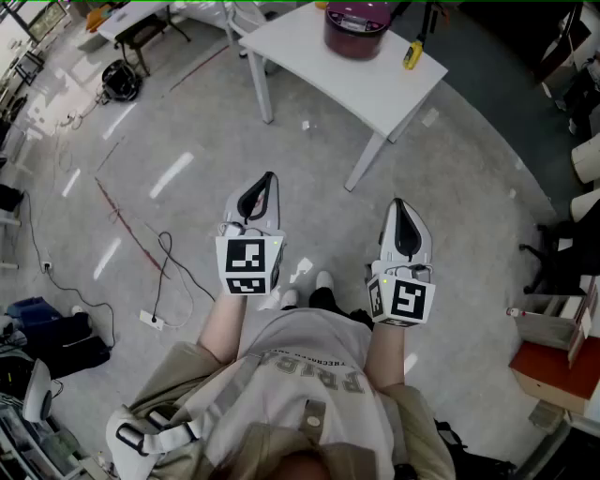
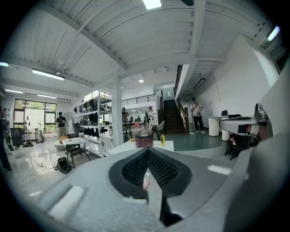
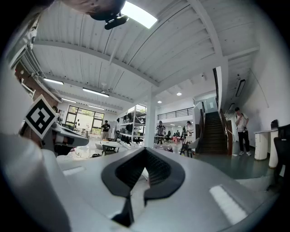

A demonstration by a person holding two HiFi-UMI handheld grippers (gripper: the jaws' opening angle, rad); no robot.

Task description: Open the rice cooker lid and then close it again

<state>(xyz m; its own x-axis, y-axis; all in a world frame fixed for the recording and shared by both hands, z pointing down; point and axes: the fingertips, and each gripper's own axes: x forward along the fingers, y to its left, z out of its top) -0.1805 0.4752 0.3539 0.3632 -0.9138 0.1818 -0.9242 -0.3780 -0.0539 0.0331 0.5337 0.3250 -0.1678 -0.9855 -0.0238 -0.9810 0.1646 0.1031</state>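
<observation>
The rice cooker (image 1: 357,28) sits at the top edge of the head view, right of centre, on the far part of a white surface (image 1: 309,47). A small yellow object (image 1: 412,54) lies just beside it on its right. In the left gripper view the cooker shows small and dark red at mid-frame, directly above the tips of the tongs.

Its lid (image 1: 357,13) looks down on the body, with no gap or raised edge visible. Whether it is latched is too small to tell. Nothing touches the cooker. Judging by that, the opening has not been started from here, or the whole cycle is already over; the pictures alone do not settle which. If it is not yet begun, everything is left: approach, release the lid, lift it, lower it again.

The cooker stands upright. It is round, so it has no long axis across the surface — its only clear axis is the vertical one. Which way its latch or hinge faces cannot be made out.

Lower in the head view, well apart from the surface with bare floor (image 1: 187,187) between, are both tools. The left tongs (image 1: 267,180) and the right tongs (image 1: 398,204) point up-frame, roughly toward the surface. Both are clenched, tips together, with nothing between them — each gripper view shows the two dark pads meeting at a point.
</observation>
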